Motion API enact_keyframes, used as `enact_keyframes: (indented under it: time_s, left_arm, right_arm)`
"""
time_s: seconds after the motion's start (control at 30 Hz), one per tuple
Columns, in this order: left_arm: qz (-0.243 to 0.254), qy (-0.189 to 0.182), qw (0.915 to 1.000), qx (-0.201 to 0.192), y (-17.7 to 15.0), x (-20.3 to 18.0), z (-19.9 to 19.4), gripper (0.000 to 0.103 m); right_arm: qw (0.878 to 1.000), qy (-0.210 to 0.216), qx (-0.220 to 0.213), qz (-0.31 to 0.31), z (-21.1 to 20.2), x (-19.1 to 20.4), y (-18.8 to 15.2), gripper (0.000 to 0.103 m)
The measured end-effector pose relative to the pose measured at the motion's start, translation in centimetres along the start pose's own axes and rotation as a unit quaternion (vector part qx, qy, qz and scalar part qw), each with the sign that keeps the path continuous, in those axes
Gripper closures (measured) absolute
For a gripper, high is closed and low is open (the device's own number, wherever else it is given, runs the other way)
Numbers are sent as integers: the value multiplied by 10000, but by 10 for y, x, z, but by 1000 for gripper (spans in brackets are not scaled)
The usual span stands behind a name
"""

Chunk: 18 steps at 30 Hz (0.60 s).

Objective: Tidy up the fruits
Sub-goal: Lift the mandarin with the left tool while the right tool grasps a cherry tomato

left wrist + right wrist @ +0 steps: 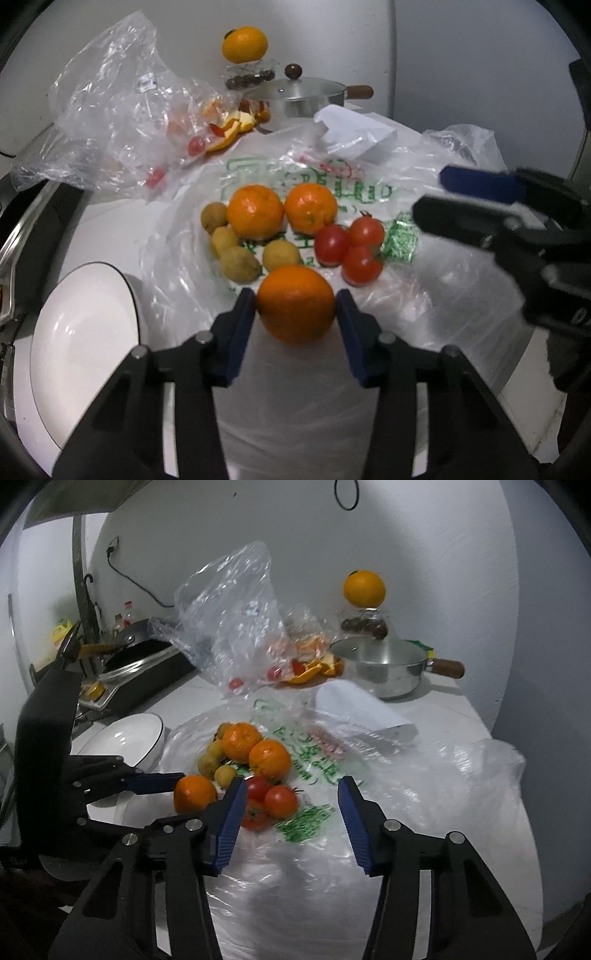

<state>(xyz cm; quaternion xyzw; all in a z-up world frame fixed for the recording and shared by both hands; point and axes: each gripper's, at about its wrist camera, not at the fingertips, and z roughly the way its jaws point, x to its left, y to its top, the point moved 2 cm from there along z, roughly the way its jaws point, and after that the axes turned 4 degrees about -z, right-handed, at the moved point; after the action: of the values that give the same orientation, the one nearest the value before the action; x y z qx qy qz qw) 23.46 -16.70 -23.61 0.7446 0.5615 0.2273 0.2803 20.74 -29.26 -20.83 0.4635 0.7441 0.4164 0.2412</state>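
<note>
My left gripper [295, 304] is shut on an orange [296, 302] and holds it just above a spread plastic bag [369, 295]. Two more oranges [255, 216], several small yellow-brown fruits [240, 264] and three tomatoes [349, 245] lie on the bag beyond it. A white bowl [81, 332] stands to the left. My right gripper [291, 797] is open and empty above the bag, right of the tomatoes [271, 801]. In the right wrist view the left gripper [177, 790] holds the orange [194, 794] beside the bowl [125, 738].
A steel pot with a lid [295, 96] stands at the back, with orange peel [229, 129] and a crumpled clear bag [122, 110] to its left. An orange on a glass jar [245, 44] stands behind. A stove with a pan [136, 657] is at the far left.
</note>
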Motion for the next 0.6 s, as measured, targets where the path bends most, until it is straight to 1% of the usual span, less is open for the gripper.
enact_keyframes:
  time_s: [0.07, 0.3, 0.4, 0.53, 0.6]
  left_arm:
    - [-29, -13, 10000, -90, 1, 2, -5, 57]
    - [-125, -97, 9992, -375, 3, 15, -27, 57]
    - [-163, -141, 9986, -487, 3, 19, -35, 57]
    - [-225, -155, 9979, -586, 3, 25, -43, 57]
    - [-251, -155, 9976, -632, 2, 29, -47, 57]
  right_arm:
    - [9999, 76, 90, -19, 6, 4, -1, 55]
    - [9992, 210, 348, 12, 22, 16, -4, 56]
    - [9986, 191, 485, -30, 30, 23, -5, 57]
    - [9977, 156, 653, -72, 39, 30, -8, 61]
    - [9974, 144, 702, -94, 42, 34, -9, 61]
